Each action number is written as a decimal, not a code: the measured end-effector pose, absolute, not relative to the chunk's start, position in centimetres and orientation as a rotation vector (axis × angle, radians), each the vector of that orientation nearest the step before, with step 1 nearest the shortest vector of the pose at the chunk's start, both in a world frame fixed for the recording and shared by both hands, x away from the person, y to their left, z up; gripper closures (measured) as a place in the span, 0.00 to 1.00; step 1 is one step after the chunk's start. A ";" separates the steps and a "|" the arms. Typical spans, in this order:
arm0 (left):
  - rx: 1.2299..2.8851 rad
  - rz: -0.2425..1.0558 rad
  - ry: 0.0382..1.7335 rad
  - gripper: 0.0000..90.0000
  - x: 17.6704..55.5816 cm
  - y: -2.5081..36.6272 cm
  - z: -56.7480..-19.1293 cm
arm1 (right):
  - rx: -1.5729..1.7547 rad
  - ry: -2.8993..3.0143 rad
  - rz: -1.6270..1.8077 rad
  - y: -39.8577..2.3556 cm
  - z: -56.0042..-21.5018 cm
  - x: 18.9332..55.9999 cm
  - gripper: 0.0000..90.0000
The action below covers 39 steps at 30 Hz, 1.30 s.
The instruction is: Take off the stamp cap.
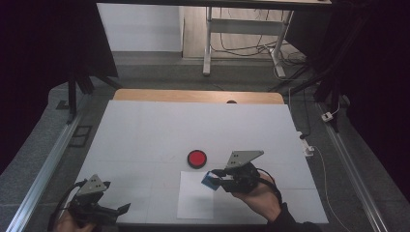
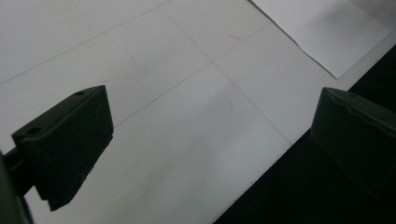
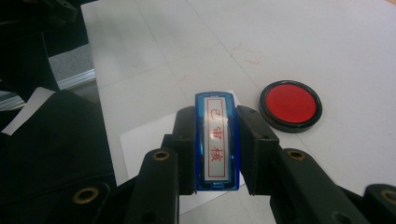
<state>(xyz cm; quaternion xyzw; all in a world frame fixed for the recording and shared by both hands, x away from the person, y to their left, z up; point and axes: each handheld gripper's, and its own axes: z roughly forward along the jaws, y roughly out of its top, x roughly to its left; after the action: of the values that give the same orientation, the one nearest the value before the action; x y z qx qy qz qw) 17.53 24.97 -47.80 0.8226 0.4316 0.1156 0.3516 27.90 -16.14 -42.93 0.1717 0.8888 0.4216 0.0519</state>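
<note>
My right gripper (image 1: 216, 181) is shut on a blue stamp (image 1: 209, 180), held a little above a white sheet of paper (image 1: 196, 203) on the table. In the right gripper view the stamp (image 3: 217, 140) stands between the two black pads, its label with red characters facing the camera. A round red ink pad (image 1: 197, 158) in a black case lies just beyond the sheet; the right gripper view has the ink pad (image 3: 290, 105) to the right of the stamp. My left gripper (image 1: 123, 209) rests open at the table's near left edge, its fingers (image 2: 70, 140) wide apart with nothing between them.
A white mat (image 1: 159, 130) covers the wooden table (image 1: 193, 95). Metal rails (image 1: 46, 164) run along both sides. A desk frame with cables (image 1: 241, 43) stands on the floor beyond. The table's near edge (image 2: 261, 172) runs under the left gripper.
</note>
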 end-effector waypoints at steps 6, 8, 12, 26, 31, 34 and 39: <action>2.118 0.222 1.019 0.00 18.1 24.5 -47.6 | 0.518 2.701 1.287 -16.3 -42.8 27.9 0.78; 2.112 0.196 0.982 0.00 18.3 24.2 -47.6 | 0.516 2.701 1.291 -16.3 -42.8 27.9 0.78; 2.091 0.181 0.914 0.00 18.7 23.7 -47.6 | 0.506 2.701 1.288 -16.4 -42.6 27.9 0.78; 2.119 0.149 0.788 0.00 20.5 21.1 -47.5 | 0.485 2.694 1.321 -16.6 -42.1 27.7 0.78; 2.121 0.123 0.746 0.00 21.1 20.0 -47.6 | 0.480 2.699 1.320 -16.4 -42.1 27.5 0.78; 2.127 0.116 0.719 0.00 21.6 19.5 -47.6 | 0.472 2.700 1.331 -16.4 -41.9 27.5 0.78; 2.134 0.089 0.675 0.00 22.4 18.3 -47.6 | 0.458 2.708 1.335 -16.3 -41.8 27.3 0.78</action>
<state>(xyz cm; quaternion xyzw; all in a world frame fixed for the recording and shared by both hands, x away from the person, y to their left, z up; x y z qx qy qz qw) 22.36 18.31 -47.59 0.8575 0.2712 0.0358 0.4357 27.25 -16.25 -41.77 0.1497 0.8859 0.4368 0.0439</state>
